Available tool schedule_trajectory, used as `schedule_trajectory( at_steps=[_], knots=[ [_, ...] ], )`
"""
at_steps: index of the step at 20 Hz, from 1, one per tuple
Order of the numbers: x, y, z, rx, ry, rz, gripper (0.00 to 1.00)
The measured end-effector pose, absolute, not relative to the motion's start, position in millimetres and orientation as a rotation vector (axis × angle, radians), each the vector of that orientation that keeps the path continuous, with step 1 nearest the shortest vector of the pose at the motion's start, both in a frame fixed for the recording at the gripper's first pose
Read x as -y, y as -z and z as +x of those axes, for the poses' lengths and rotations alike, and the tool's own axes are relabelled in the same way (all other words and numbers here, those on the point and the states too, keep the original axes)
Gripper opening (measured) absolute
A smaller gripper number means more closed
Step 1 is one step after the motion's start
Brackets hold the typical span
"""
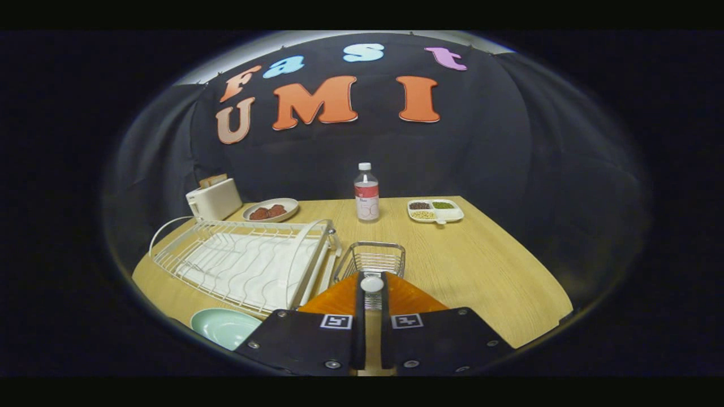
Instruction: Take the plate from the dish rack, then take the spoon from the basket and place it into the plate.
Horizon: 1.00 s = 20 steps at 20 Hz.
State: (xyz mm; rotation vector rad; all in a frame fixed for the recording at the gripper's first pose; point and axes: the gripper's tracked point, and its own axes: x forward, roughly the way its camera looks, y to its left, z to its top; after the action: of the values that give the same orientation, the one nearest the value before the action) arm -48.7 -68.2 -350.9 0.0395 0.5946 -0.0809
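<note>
My gripper has its fingers drawn close together on a white rounded piece, the spoon, which both fingertips pinch. The rest of the spoon is hidden between the fingers. Just beyond the fingertips stands the small wire basket, against the right end of the white wire dish rack. The rack holds no dishes. A pale green plate lies flat on the wooden table in front of the rack, to the left of my fingers.
At the back of the table are a white toaster, a dish with reddish food, a clear bottle and a divided tray of beans. The table's right half is bare wood.
</note>
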Motion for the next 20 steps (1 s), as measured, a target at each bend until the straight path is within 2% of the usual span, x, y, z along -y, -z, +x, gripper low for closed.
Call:
schedule_trajectory(
  at_steps=[13, 20],
  knots=[
    [49, 261, -88, -0.532, -0.002, 0.047, 0.11],
    [25, 255, -125, -0.560, -0.064, 0.087, 0.11]
  ],
)
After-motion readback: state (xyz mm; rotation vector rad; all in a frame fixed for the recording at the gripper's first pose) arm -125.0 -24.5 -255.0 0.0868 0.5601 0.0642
